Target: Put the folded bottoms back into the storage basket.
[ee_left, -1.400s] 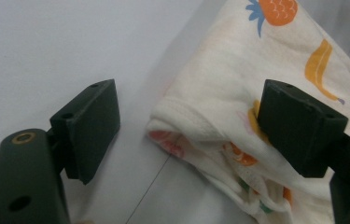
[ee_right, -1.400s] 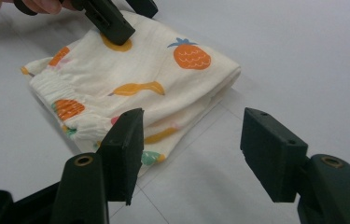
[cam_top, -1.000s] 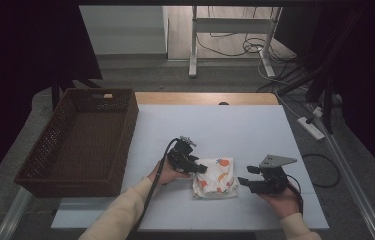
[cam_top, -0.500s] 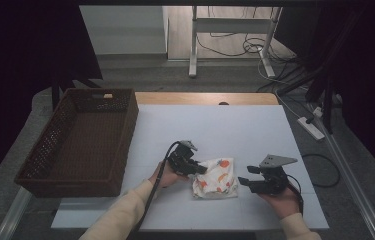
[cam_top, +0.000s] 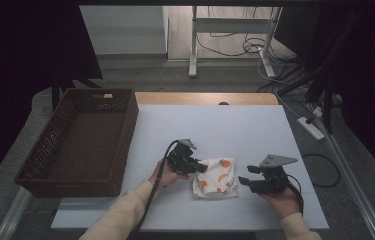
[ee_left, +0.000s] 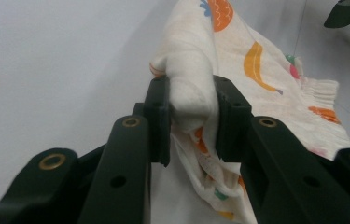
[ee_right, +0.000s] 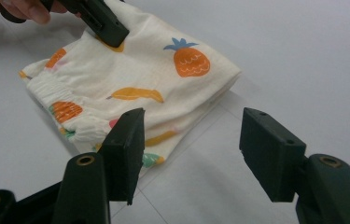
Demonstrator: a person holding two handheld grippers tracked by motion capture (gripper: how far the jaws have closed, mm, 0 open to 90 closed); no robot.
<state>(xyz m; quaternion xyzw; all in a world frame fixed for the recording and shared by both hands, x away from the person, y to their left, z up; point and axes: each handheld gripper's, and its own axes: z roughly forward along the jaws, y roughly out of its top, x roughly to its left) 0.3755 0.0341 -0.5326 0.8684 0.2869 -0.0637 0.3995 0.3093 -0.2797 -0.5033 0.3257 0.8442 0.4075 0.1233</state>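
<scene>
A folded cream cloth (cam_top: 217, 179) printed with fruit lies on the white table (cam_top: 215, 125) near its front edge. My left gripper (cam_top: 201, 168) has just been closing and is shut on the cloth's left edge. In the left gripper view its pads (ee_left: 192, 116) pinch a bunched fold of the cloth (ee_left: 256, 70). My right gripper (cam_top: 242, 181) stands open just right of the cloth, held low over the table. In the right gripper view its jaws (ee_right: 191, 140) are apart with bare table between them, and the cloth (ee_right: 154, 74) lies just beyond, with the left gripper (ee_right: 102, 23) on its far edge.
A brown wicker basket (cam_top: 82, 135) stands at the table's left side, with a small pale object at its far end. Cables and a power strip (cam_top: 311, 127) lie on the floor to the right. Bare white table stretches behind the cloth.
The left gripper's jaws have closed on the cloth's left edge. The left hand shifted slightly. The right gripper has stayed where it was, open.
</scene>
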